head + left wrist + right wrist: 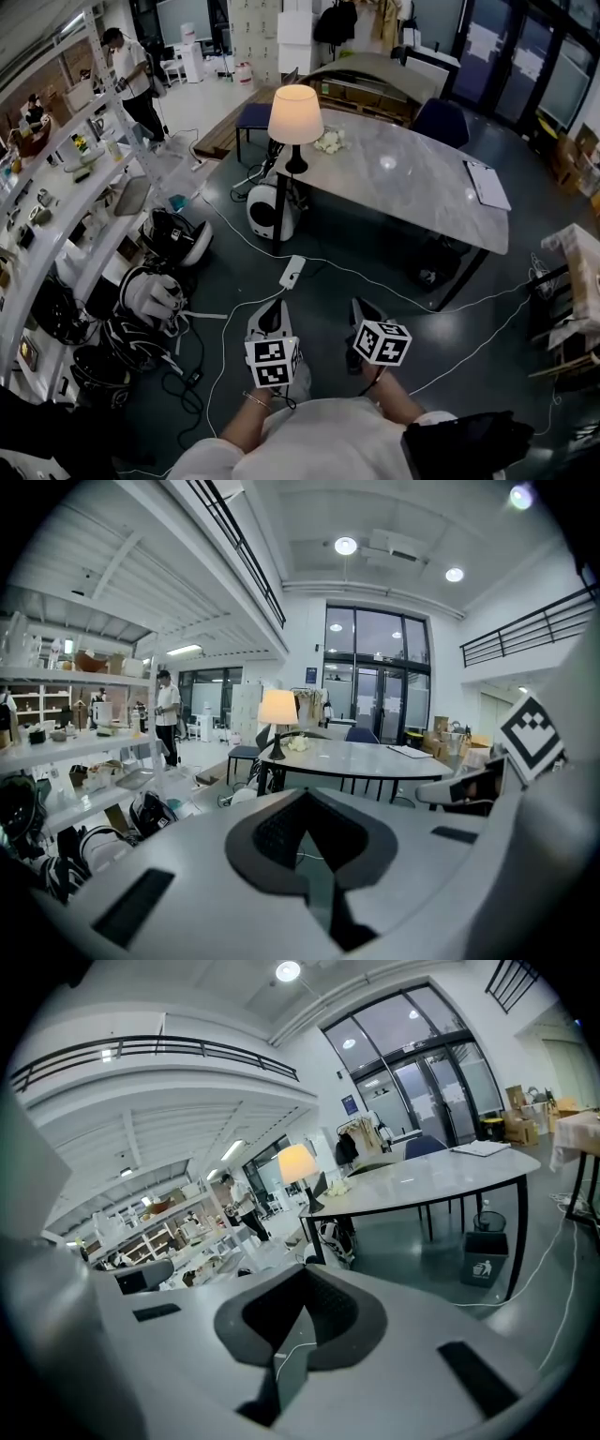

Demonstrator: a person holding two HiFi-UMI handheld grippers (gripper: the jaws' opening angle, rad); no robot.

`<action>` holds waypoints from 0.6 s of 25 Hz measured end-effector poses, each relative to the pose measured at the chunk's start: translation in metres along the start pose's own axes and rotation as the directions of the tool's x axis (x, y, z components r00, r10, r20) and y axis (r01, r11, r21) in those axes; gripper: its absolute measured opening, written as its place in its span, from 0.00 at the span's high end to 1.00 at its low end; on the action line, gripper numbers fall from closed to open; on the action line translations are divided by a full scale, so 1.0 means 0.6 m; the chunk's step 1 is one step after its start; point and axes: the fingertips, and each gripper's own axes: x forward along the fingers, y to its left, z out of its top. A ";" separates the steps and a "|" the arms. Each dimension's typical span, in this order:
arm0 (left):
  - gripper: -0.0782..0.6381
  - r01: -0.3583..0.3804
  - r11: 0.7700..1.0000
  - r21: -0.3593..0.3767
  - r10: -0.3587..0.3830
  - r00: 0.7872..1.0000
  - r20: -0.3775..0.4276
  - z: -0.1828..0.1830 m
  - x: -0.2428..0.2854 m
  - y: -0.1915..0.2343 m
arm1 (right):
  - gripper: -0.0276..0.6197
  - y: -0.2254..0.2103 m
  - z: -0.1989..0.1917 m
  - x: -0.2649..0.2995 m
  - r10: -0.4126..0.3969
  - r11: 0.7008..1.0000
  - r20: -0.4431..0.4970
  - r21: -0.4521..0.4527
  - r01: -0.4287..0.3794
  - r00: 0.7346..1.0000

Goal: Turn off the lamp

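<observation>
The lamp (295,117) has a cream shade that glows, on a black stem. It stands at the left end of the grey marble table (412,187), well ahead of both grippers. My left gripper (274,317) and right gripper (362,311) hang side by side over the dark floor, both shut and empty. In the left gripper view the lamp (278,710) shows far off above the shut left gripper (304,797). The right gripper view has the lamp (297,1164) at the table's near corner, beyond the shut right gripper (304,1274).
A white power strip (292,272) and white cables lie on the floor between me and the table. Helmets and bags (173,236) crowd the floor by the white shelves (56,187) at left. A person (131,75) stands far left. A bin (483,1258) sits under the table.
</observation>
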 end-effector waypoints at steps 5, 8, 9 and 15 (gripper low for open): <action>0.89 -0.007 1.000 -0.003 0.007 1.000 -0.015 0.018 0.061 0.042 | 0.96 0.005 0.022 0.066 -0.013 1.000 -0.023 -0.006 0.013 1.000; 0.89 -0.004 1.000 -0.006 0.004 1.000 -0.018 0.036 0.100 0.059 | 0.96 0.003 0.047 0.105 -0.020 1.000 -0.026 -0.006 0.020 0.999; 0.89 -0.004 1.000 -0.009 0.004 1.000 -0.021 0.040 0.113 0.067 | 0.96 0.005 0.055 0.120 -0.020 1.000 -0.028 -0.007 0.020 0.999; 0.89 -0.003 1.000 -0.025 0.002 0.999 -0.036 0.056 0.183 0.110 | 0.96 0.020 0.088 0.198 -0.017 1.000 -0.042 -0.019 0.016 0.999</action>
